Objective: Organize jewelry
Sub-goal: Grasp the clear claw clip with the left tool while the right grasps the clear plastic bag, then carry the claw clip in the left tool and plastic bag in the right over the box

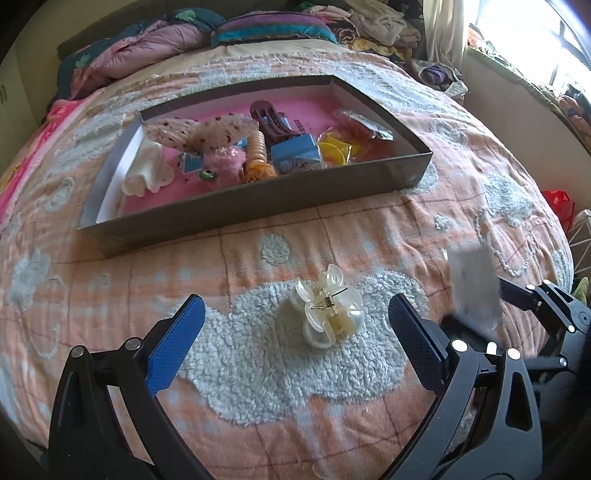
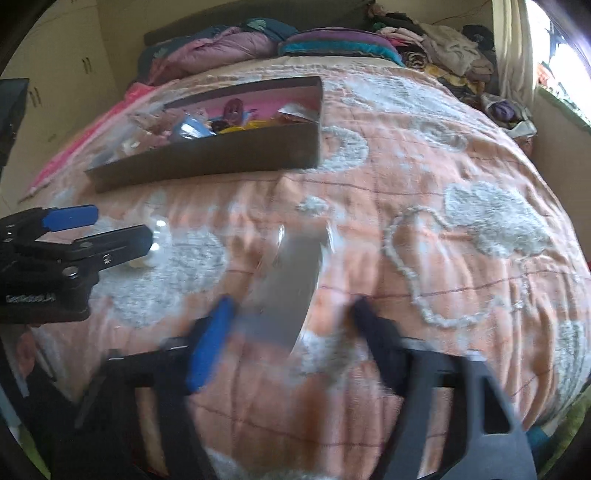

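Observation:
A cream pearly flower hair claw [image 1: 327,308] lies on the quilt between the fingers of my open left gripper [image 1: 295,325], untouched. A shallow dark box [image 1: 258,199] with a pink floor holds several hair accessories and small packets, just beyond it. A grey flat packet [image 1: 474,288] in clear plastic sits at the right in the left wrist view. In the blurred right wrist view this packet [image 2: 291,284] lies between the spread fingers of my right gripper [image 2: 295,314]; whether they touch it is unclear. The box [image 2: 207,158] is at the upper left there.
The bed is covered by a peach quilt [image 1: 369,229] with fluffy white cloud patches. Folded bedding and piled clothes [image 1: 258,29] line the far end. A window [image 1: 535,37] is at the right. My left gripper [image 2: 74,236] shows at the left of the right wrist view.

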`<state>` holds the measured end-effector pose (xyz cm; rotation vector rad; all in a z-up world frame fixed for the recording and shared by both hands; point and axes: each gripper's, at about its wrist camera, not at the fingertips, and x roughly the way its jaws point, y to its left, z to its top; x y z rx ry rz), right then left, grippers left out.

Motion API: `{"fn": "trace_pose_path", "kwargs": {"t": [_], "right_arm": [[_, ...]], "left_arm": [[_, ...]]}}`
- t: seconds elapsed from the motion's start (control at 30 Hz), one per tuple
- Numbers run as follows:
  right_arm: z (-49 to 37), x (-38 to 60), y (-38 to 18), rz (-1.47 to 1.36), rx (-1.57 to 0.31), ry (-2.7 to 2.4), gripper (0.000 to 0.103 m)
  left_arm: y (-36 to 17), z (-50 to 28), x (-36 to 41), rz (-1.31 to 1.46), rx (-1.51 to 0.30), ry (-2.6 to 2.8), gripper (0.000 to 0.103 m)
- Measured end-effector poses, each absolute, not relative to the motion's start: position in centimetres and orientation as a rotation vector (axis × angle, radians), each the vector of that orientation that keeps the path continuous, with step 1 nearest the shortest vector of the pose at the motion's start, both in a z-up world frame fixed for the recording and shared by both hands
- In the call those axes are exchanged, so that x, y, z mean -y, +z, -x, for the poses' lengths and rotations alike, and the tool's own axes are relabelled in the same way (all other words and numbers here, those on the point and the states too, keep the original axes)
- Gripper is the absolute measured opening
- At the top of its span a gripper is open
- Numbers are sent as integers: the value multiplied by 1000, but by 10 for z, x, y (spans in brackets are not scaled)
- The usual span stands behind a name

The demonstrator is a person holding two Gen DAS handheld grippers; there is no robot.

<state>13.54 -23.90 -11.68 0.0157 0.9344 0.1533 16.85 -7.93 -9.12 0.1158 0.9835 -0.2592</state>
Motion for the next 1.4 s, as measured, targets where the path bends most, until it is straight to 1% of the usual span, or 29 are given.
{"fn": "trace_pose_path", "kwargs": {"t": [0.03,0.1,0.13,0.17,0.2,0.27,0.33,0.6,0.73,1.07,1.4], "right_arm": [[-137,244,-116,-28,-932,162,22],[-136,253,-112,-65,-925,175,12],[-134,259,-110,-94,-918,189,11],[-134,263,-108,-109,-915,195,11],[-131,267,-106,-125,-909,202,10],[-127,271,-101,-140,-890,213,10],[-121,276,-93,-160,-866,229,10],[-102,304,-59,-212,-778,226,10],[-88,317,-34,-216,-725,210,10],[-55,350,30,-195,-559,160,10],[-56,361,66,-194,-459,181,10]], "left_arm": [[-94,-169,80,-115,-986,-260,93],[-99,-171,82,-118,-995,-262,92],[-103,-172,83,-117,-1002,-267,87],[-105,-174,85,-117,-1007,-272,76],[-107,-174,87,-120,-1012,-278,70],[-110,-174,92,-144,-1006,-278,51],[-109,-174,97,-151,-1003,-303,38],[-89,-161,118,-191,-954,-372,38],[-68,-154,127,-184,-911,-408,38],[-39,-154,150,-170,-872,-438,38],[4,-160,154,-163,-788,-410,38]]}}
